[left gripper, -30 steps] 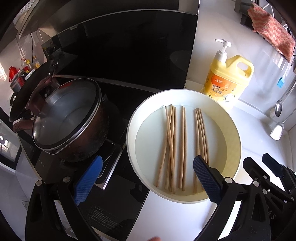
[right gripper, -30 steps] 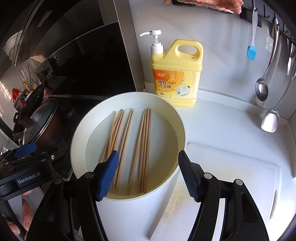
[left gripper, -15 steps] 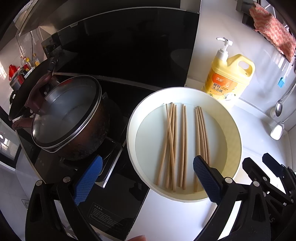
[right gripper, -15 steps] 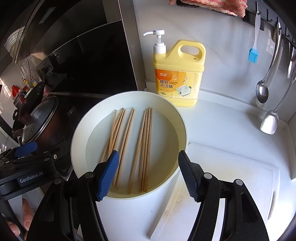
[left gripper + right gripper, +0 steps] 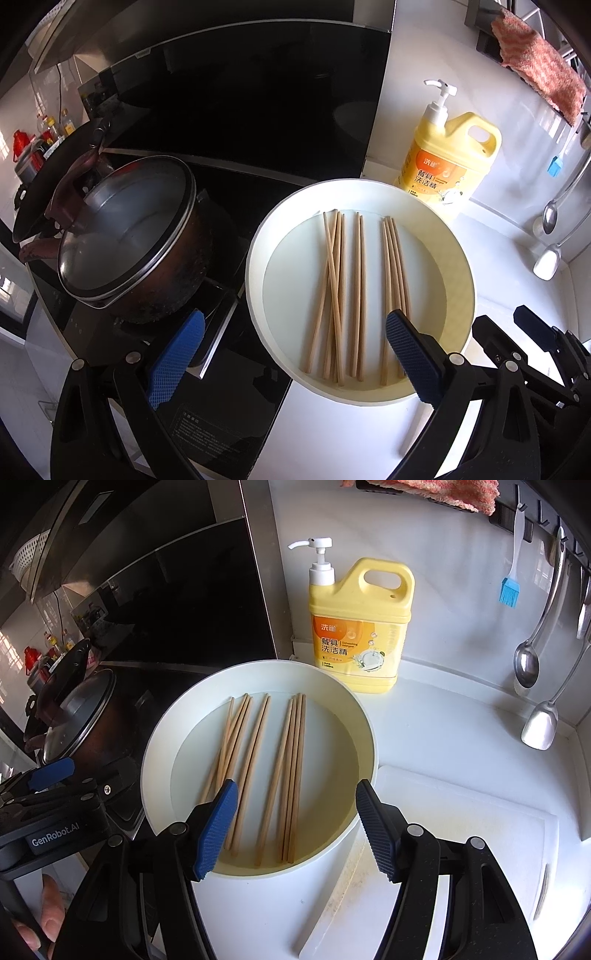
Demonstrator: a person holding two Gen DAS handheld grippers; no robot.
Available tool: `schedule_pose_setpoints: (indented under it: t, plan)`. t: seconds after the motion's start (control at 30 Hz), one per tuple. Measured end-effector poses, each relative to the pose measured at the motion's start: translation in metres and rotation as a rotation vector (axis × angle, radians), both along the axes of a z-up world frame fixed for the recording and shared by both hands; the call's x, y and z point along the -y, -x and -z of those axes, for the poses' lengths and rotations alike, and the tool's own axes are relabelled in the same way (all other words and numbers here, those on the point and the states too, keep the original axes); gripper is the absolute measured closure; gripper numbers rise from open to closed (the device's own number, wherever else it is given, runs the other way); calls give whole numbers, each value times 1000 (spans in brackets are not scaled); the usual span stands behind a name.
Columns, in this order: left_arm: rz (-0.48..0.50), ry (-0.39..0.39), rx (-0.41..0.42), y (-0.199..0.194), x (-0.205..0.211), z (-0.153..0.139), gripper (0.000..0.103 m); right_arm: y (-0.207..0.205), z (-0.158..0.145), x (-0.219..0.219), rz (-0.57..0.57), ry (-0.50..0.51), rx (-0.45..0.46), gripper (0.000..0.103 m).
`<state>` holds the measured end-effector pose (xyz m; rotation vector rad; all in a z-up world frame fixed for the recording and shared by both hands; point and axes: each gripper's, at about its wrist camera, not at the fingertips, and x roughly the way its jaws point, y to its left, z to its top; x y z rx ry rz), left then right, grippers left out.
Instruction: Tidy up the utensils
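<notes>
Several wooden chopsticks [image 5: 356, 291] lie side by side in a round white basin [image 5: 258, 236] on the counter; they also show in the right wrist view [image 5: 258, 764], inside the same basin [image 5: 159, 734]. My left gripper [image 5: 291, 354] is open and empty, hovering over the basin's near left rim. My right gripper [image 5: 297, 827] is open and empty, above the basin's near edge, its fingers straddling the chopstick ends. The left gripper's body [image 5: 55, 812] shows at the left of the right wrist view.
A lidded dark pot [image 5: 125, 236] sits on the black stove left of the basin. A yellow dish-soap bottle [image 5: 360, 627] stands behind it. Ladles [image 5: 528, 661] and a blue brush [image 5: 509, 590] hang on the right wall. A white cutting board [image 5: 461, 849] lies at right.
Both grippers have shifted slightly, so the basin sits a little differently in view. The chopsticks have not moved and both grippers stay open.
</notes>
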<state>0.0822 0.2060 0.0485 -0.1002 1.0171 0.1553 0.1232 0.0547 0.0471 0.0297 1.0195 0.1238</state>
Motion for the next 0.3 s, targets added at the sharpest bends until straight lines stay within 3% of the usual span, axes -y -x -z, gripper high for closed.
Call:
schedule_pose_setpoints:
  t: [0.3]
  plan:
    - [-11, -3, -29, -4, -2, 2, 6, -1, 1, 0, -3, -1, -4, 39]
